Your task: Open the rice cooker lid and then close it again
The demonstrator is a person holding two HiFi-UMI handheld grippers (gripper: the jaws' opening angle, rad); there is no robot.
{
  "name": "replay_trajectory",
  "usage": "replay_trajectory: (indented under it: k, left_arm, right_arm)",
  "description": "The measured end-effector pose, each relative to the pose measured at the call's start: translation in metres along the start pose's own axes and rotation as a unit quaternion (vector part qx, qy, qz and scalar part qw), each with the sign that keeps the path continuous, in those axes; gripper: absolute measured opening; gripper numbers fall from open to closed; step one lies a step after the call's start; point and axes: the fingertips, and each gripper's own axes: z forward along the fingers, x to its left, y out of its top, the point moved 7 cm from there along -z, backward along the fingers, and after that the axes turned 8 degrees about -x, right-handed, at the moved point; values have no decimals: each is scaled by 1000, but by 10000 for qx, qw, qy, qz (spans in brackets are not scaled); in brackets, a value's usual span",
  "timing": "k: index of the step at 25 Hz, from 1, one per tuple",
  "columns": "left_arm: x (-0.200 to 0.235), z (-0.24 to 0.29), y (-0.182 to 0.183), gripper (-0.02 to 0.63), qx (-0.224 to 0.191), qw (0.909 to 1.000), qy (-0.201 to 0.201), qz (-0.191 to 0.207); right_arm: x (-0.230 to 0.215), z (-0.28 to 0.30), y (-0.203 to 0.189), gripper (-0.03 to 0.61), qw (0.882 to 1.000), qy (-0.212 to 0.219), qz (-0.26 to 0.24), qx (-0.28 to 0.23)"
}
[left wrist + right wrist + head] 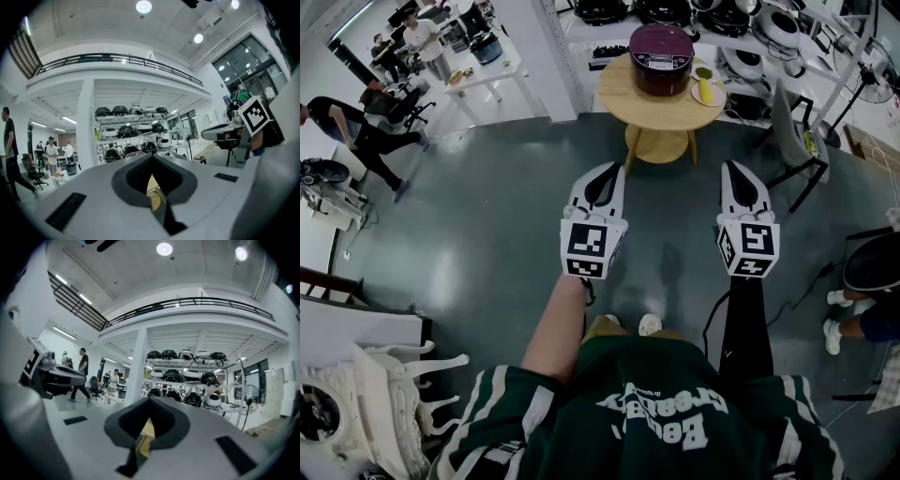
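A dark purple rice cooker [661, 58] with its lid down stands on a round wooden table [630, 103] at the top of the head view. My left gripper [614, 167] and my right gripper [732, 166] are held level side by side over the grey floor, well short of the table. Both are shut with nothing between their jaws. In the left gripper view the left gripper [152, 157] shows jaws closed tip to tip, with a sliver of the wooden table [153, 199] in the gap. The right gripper [150, 399] looks the same in its own view.
A plate with food [707, 90] lies on the table beside the cooker. Shelves with several rice cookers [741, 23] stand behind it, and a chair [795, 141] to its right. People stand at desks [478, 70] at the far left. A white ornate chair [366, 403] is at lower left.
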Motion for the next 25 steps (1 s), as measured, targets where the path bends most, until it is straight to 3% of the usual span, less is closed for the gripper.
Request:
replay_trajectory:
  k: [15,25]
  left_arm:
    - [-4,-4,18,2,-27,9998,172,0]
    - [28,45,-10,2,22,9999,69,-94]
  right_arm:
    - [-5,-4,0,9,9995,20,268,-171]
    - [-8,44,-21,120,9995,2,309,-112]
